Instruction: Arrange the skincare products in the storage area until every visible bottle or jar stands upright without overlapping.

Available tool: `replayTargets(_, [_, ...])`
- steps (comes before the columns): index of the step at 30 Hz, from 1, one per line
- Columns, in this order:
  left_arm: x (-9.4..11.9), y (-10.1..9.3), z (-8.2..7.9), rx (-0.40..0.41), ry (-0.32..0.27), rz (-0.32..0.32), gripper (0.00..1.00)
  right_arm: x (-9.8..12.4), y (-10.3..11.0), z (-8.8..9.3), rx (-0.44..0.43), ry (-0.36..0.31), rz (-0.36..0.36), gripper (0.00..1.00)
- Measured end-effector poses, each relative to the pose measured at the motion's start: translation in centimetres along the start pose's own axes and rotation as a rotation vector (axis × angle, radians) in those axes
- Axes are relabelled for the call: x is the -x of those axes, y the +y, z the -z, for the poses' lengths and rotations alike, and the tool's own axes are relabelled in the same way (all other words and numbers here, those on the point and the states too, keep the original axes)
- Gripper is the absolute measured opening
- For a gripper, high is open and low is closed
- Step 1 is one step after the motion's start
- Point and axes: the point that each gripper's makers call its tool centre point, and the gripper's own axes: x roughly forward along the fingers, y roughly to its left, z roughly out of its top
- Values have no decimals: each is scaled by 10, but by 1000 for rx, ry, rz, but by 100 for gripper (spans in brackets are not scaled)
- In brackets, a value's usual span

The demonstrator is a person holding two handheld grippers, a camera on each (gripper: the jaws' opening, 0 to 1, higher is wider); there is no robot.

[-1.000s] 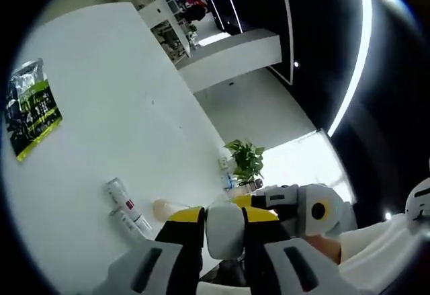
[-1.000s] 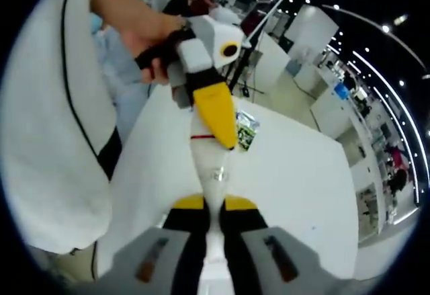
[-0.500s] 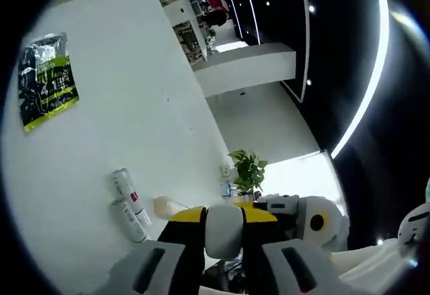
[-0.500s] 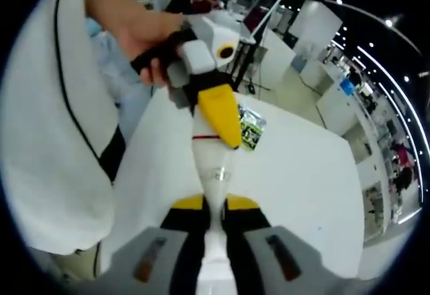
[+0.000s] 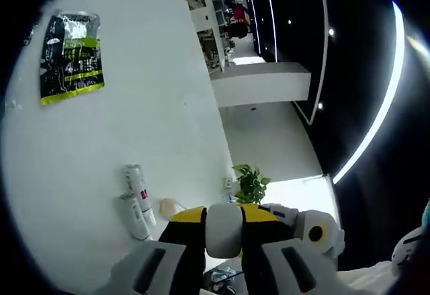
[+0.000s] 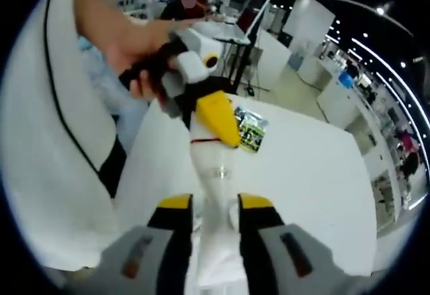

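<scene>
A white bottle (image 6: pixel 216 241) with a red ring and a clear neck is held in the air over the white table (image 6: pixel 302 174). My left gripper (image 5: pixel 225 211) is shut on its far end, and the bottle's white body (image 5: pixel 225 231) fills the gap between the yellow-tipped jaws. The same left gripper (image 6: pixel 215 123), held by a hand, comes in from the top of the right gripper view. My right gripper (image 6: pixel 216 204) is open, with its jaws spread on either side of the bottle's near end. Two slim white tubes (image 5: pixel 138 197) lie side by side on the table.
A black and green packet (image 5: pixel 70 56) lies flat on the table, also seen as a packet (image 6: pixel 250 128) behind the left gripper. A small pale object (image 5: pixel 168 207) sits beside the tubes. A potted plant (image 5: pixel 252 184) stands past the table edge. A person's white sleeve (image 6: pixel 54 160) fills the left side.
The right gripper's jaws have spread apart and let go of the bottle's near end. The left gripper stays shut on the bottle; both views have shifted slightly with the hands.
</scene>
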Motion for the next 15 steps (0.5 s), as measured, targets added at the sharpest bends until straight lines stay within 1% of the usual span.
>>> replayTargets(1, [1,1,-2,5,-7,0,18,0,-4,-2,-31,-21,18,28])
replayTargets(3, [2,0,-5,14,-20,5,18,2,-6,-3,-91,-48,27,32])
replayTargets(4, [3,0,-6,20,-29,9,18,4,-8,-4,-133,-71,35,34])
replayTargets(6, [4,0,-12,33,-53,18,18,11,-15,-8,-234,-135,61,42])
replayTargets(7, [5,0,-17,34,-68,21,18,19,-24,-13,-363,-212,94,46])
replayTargets(8, [6,0,-20,29,-81,22,18,26,-31,-15,-467,-270,110,51])
replayTargets(9, [7,-1,-23,28,-91,23,18,29,-33,-15,-501,-288,114,53])
replayTargets(10, [7,-2,-26,18,-103,28,18,37,-42,-15,-618,-354,137,56])
replayTargets(11, [8,-2,-27,14,-108,30,18,40,-44,-14,-653,-371,141,58])
replayTargets(12, [9,-3,-31,19,-123,31,18,46,-50,-10,-721,-402,154,58])
replayTargets(14, [9,-2,-36,9,-142,26,18,53,-55,-2,-790,-424,178,58])
replayTargets(15, [9,-1,-39,10,-155,23,18,55,-55,0,-828,-439,169,58])
